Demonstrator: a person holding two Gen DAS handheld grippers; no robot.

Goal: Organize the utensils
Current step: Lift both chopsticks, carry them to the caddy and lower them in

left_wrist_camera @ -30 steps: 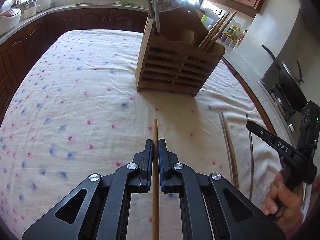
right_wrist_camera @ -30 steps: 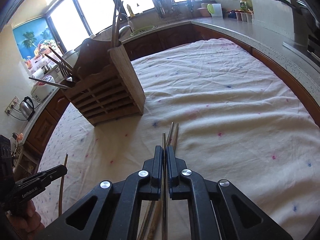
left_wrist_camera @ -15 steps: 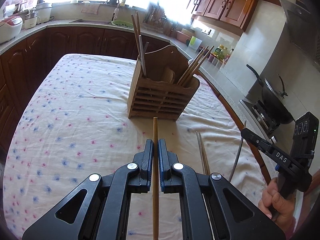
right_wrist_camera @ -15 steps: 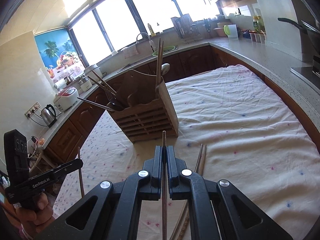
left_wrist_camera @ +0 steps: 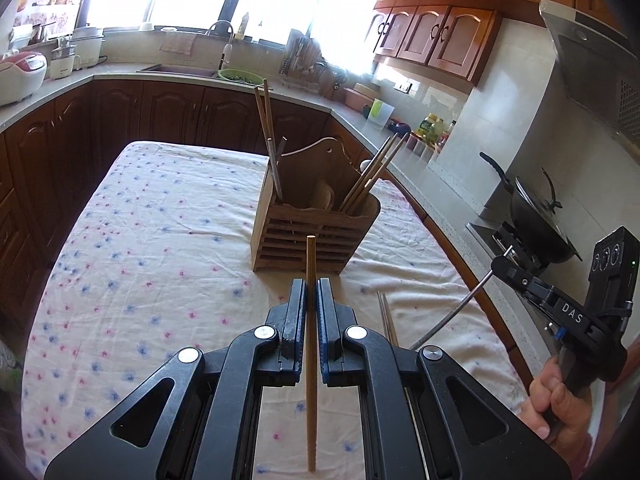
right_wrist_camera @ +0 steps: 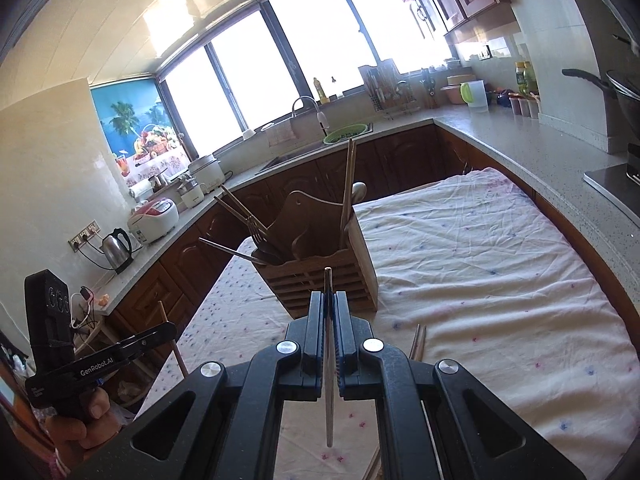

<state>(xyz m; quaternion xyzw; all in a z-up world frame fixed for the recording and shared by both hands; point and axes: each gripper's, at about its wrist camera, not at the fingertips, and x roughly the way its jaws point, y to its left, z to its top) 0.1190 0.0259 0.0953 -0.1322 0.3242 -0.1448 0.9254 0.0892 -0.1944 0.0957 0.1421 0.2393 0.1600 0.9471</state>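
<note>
My left gripper [left_wrist_camera: 311, 286] is shut on a wooden chopstick [left_wrist_camera: 310, 344], held above the cloth and pointing at the wooden utensil holder [left_wrist_camera: 312, 236]. My right gripper [right_wrist_camera: 329, 298] is shut on a thin metal chopstick [right_wrist_camera: 329, 400], also raised and pointing at the holder [right_wrist_camera: 328, 276]. The holder stands upright with chopsticks, forks and a spoon in its compartments. Two more chopsticks [left_wrist_camera: 387, 316] lie on the cloth to the right of the holder; they also show in the right wrist view [right_wrist_camera: 418, 344]. The right gripper shows in the left wrist view [left_wrist_camera: 505, 267], the left gripper in the right wrist view [right_wrist_camera: 170, 328].
The table carries a white flowered cloth [left_wrist_camera: 152, 248]. Dark wood cabinets and a grey counter [right_wrist_camera: 520, 136] run round it, with a sink, a rice cooker [right_wrist_camera: 154, 220], a kettle [right_wrist_camera: 116, 248] and a wok on the stove [left_wrist_camera: 536, 220].
Both grippers have risen and tilted up from the cloth, each lifting its chopstick. The holder now sits farther below and ahead. The two other chopsticks stay on the cloth.
</note>
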